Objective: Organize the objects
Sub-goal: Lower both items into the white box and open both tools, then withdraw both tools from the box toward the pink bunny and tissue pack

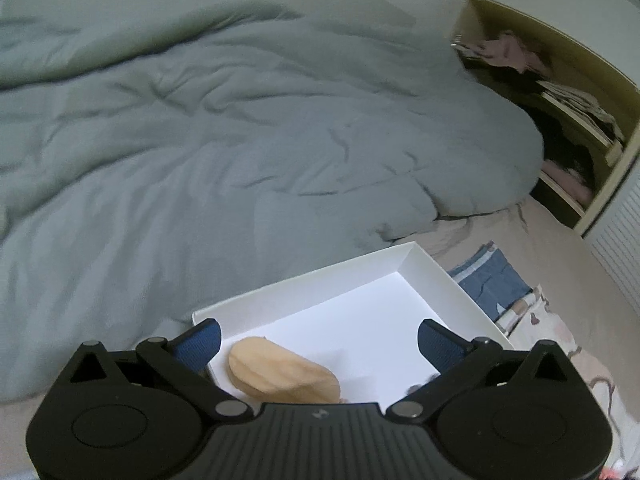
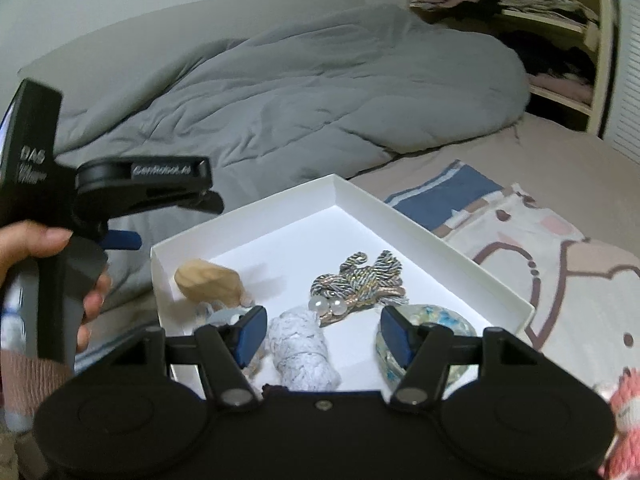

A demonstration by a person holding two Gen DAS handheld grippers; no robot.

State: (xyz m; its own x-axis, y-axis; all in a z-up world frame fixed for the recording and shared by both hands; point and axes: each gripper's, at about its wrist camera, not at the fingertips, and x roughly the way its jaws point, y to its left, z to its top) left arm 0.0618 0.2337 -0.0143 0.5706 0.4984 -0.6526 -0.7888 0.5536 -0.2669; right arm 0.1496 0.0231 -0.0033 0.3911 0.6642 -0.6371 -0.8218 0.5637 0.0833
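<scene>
A white open box (image 2: 440,248) lies on the bed. It holds a pale wooden piece (image 2: 208,280), a twisted metallic cord with pearls (image 2: 360,280), a white braided rope bundle (image 2: 300,348) and a blue-speckled glassy disc (image 2: 436,328). My right gripper (image 2: 323,328) is open above the box's near end. The rope bundle lies between its pads, untouched. My left gripper (image 1: 320,340) is open wide over the box (image 1: 304,276), with the wooden piece (image 1: 284,376) lying loose below its jaws. In the right wrist view a hand (image 2: 92,280) holds the left gripper, and one blue finger (image 2: 122,240) shows.
A rumpled grey duvet (image 1: 200,140) covers the bed beyond the box. A patterned blanket (image 2: 540,248) lies to the right. Open closet shelves (image 2: 540,20) with clothes stand at the back right. Something pink and knitted (image 2: 624,420) sits at the lower right edge.
</scene>
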